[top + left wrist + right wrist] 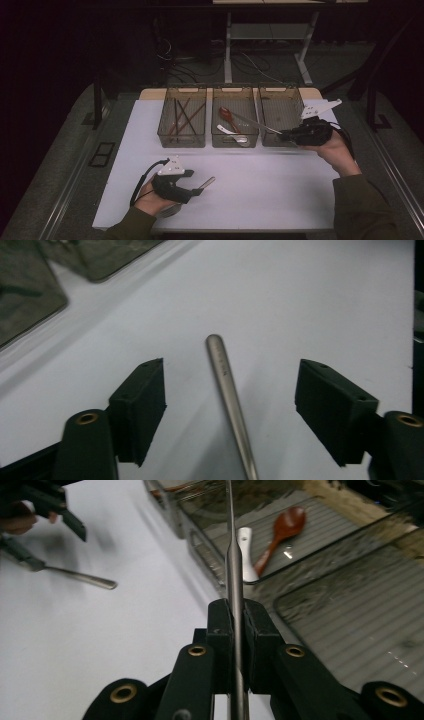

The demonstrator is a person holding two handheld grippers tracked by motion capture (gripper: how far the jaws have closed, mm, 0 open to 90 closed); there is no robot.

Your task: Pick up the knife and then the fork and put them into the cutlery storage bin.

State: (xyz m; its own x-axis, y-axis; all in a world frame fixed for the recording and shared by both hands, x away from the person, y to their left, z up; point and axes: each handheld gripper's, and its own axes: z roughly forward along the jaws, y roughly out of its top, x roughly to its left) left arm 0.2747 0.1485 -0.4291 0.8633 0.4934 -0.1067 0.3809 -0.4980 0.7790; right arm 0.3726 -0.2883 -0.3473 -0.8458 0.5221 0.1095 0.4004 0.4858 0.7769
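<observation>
The near half of the white table top (260,190) lies open for a hand to cross, broken only by a slim steel utensil handle (206,184) lying flat near the left side. Three smoked clear plastic bins (235,140) stand in a tight row across the far edge and wall it off. A long thin steel utensil (255,124) slants above the middle and right bins.
</observation>
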